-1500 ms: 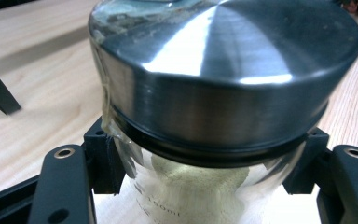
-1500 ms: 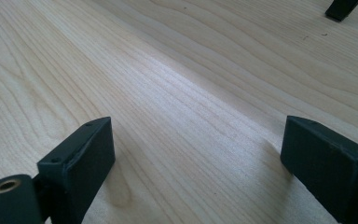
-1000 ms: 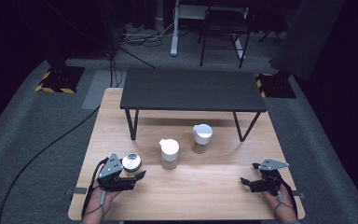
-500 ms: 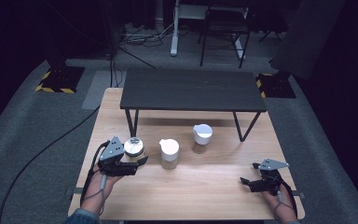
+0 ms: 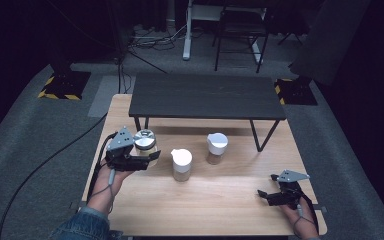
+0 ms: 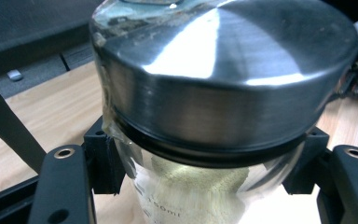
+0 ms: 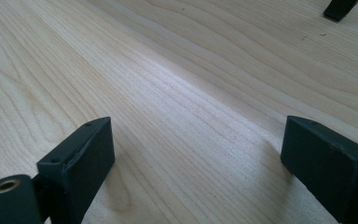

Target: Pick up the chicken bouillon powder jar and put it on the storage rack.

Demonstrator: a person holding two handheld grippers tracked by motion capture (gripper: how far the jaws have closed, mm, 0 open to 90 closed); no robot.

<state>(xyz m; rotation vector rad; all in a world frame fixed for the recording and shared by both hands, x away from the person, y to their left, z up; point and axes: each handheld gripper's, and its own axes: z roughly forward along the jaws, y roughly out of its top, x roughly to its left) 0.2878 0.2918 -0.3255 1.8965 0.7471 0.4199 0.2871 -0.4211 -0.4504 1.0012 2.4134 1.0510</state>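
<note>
Your left hand-held gripper (image 5: 147,159) is clamped on the glass jar with the steel lid (image 5: 145,141), its two black jaws pressing the glass just below the lid. In the left gripper view a pale yellowish powder sits inside the jar (image 6: 200,186), though the glare makes it hard to say what it is. The jar is just left of the near white-capped jar (image 5: 181,164), which stands on the desk (image 5: 220,200). A second white-capped jar (image 5: 216,147) stands just right of that one, near the black low table (image 5: 205,95). Your right hand-held gripper (image 5: 266,196) rests well to the right of the near white-capped jar, jaws apart with nothing but bare wood between them.
</note>
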